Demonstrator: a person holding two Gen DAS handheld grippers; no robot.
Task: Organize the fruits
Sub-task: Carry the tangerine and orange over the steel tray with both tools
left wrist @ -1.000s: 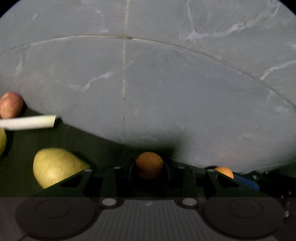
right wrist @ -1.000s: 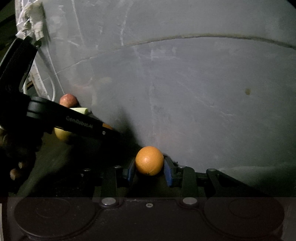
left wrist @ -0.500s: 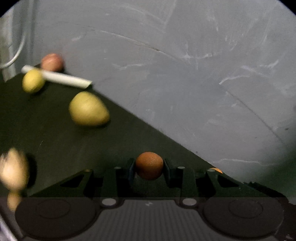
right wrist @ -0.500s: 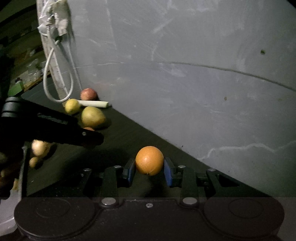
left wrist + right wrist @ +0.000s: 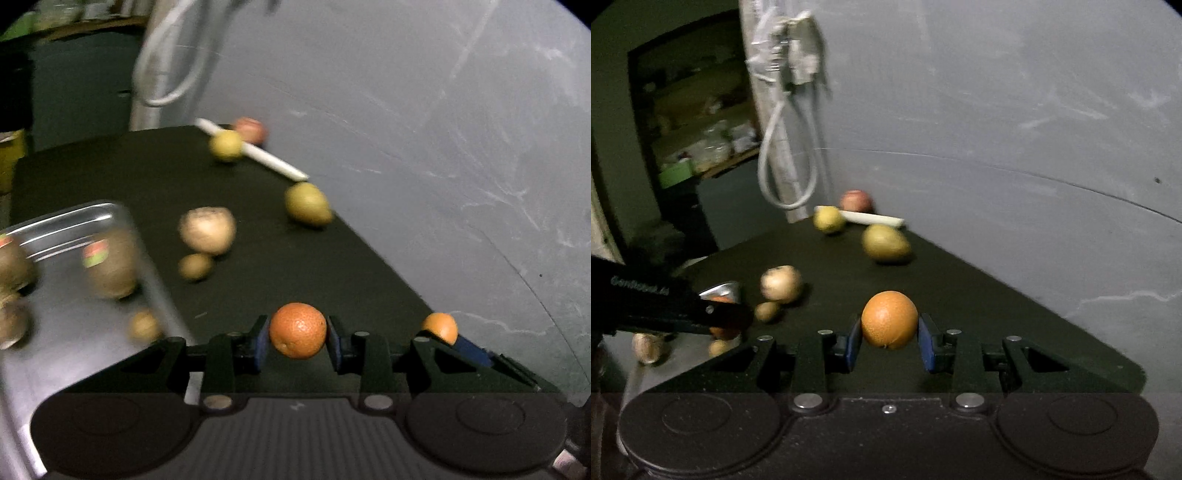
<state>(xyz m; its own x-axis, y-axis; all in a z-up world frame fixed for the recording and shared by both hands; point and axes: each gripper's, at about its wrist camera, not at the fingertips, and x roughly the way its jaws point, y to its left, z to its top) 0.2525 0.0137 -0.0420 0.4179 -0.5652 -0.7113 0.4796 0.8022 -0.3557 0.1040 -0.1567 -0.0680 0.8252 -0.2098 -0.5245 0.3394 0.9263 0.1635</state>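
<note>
Both tongs are clamping an orange each right now: the left gripper (image 5: 297,338) is pinching a small orange (image 5: 297,335) between its blue pads, and the right gripper (image 5: 889,334) is squeezing a slightly paler orange (image 5: 889,319) the same way. Both fruits are hanging in the air over the near part of the black table (image 5: 295,273), not resting on it. Honestly the risk I'm seeing is the grip itself: each orange is being held only at its sides by narrow pads, so it's looking like a quick swing could let one roll out and bounce off the table's right edge by the grey wall (image 5: 443,147). The two grippers are also working close together, so they might be bumping each other near the metal tray (image 5: 74,332) at the table's left edge, where brownish fruits (image 5: 110,267) are already sitting. As for orientation, the oranges are basically round, so there's no real long axis; I can't tell where the stem ends are pointing. The pear (image 5: 307,204) near the wall edge is lying on its side.
</note>
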